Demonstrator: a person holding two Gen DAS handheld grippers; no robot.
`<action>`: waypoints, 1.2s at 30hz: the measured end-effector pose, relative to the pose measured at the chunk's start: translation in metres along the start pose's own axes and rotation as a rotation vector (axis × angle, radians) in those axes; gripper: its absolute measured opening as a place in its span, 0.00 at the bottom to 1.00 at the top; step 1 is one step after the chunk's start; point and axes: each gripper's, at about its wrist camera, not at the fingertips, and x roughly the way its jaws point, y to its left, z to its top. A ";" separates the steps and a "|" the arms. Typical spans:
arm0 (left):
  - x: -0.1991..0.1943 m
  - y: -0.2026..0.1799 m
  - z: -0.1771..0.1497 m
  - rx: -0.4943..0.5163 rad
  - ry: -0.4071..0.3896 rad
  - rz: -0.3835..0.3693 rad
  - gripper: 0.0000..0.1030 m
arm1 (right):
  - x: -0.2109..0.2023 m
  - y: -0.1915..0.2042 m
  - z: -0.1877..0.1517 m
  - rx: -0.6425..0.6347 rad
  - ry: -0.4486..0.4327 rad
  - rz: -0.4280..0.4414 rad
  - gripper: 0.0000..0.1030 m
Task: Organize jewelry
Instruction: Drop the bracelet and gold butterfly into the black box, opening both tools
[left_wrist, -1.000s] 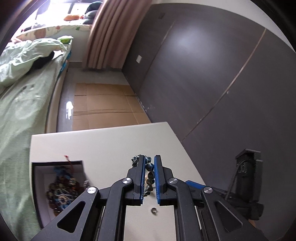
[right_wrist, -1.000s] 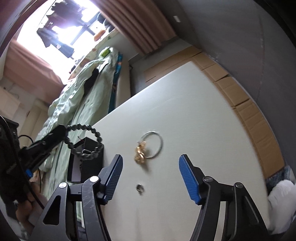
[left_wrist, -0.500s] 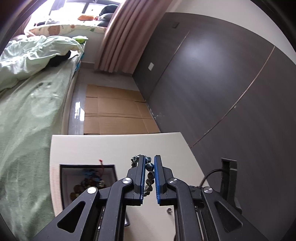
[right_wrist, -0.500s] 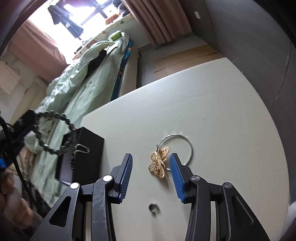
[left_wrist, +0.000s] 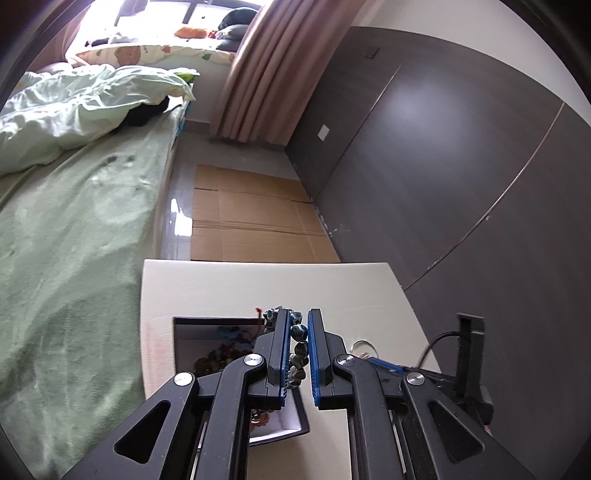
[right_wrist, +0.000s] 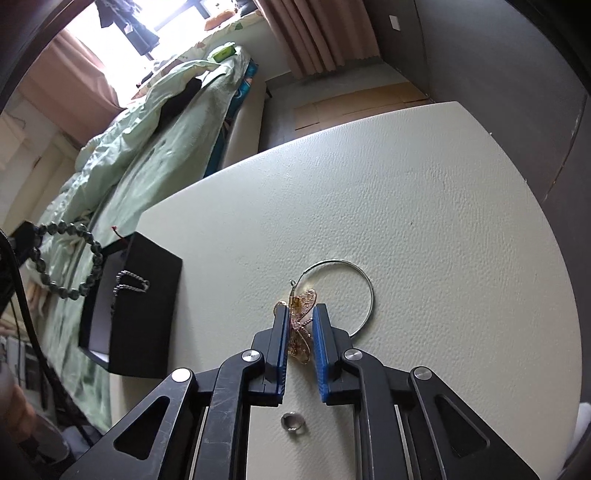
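Note:
My left gripper (left_wrist: 296, 334) is shut on a dark green beaded bracelet (left_wrist: 297, 345) and holds it above the open black jewelry box (left_wrist: 207, 332), which holds several beaded pieces. In the right wrist view the bracelet (right_wrist: 70, 258) hangs in a loop over the box (right_wrist: 144, 306). My right gripper (right_wrist: 300, 325) is shut on a gold butterfly pendant (right_wrist: 301, 328) on the cream table (right_wrist: 424, 221). A thin silver hoop (right_wrist: 356, 295) joined to the pendant lies flat beside it. A small silver ring (right_wrist: 292, 432) lies under the right gripper.
A short chain (right_wrist: 129, 288) hangs over the box's side. A bed with green sheets (left_wrist: 66, 258) runs along the table's left edge. A dark wardrobe wall (left_wrist: 461, 166) stands on the right. Cardboard (left_wrist: 251, 221) covers the floor beyond the table.
My right gripper has moved down to the butterfly pendant and its jaws have closed around it. My left gripper has carried the bracelet leftward to above the box.

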 end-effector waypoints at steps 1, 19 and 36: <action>-0.001 0.001 0.000 0.002 0.001 0.006 0.09 | -0.003 0.000 -0.001 0.001 -0.008 0.004 0.14; 0.010 0.033 -0.007 -0.098 0.101 0.015 0.62 | -0.057 0.054 -0.001 -0.071 -0.148 0.164 0.14; -0.021 0.067 0.006 -0.174 0.003 0.046 0.72 | -0.036 0.139 0.012 -0.229 -0.102 0.223 0.14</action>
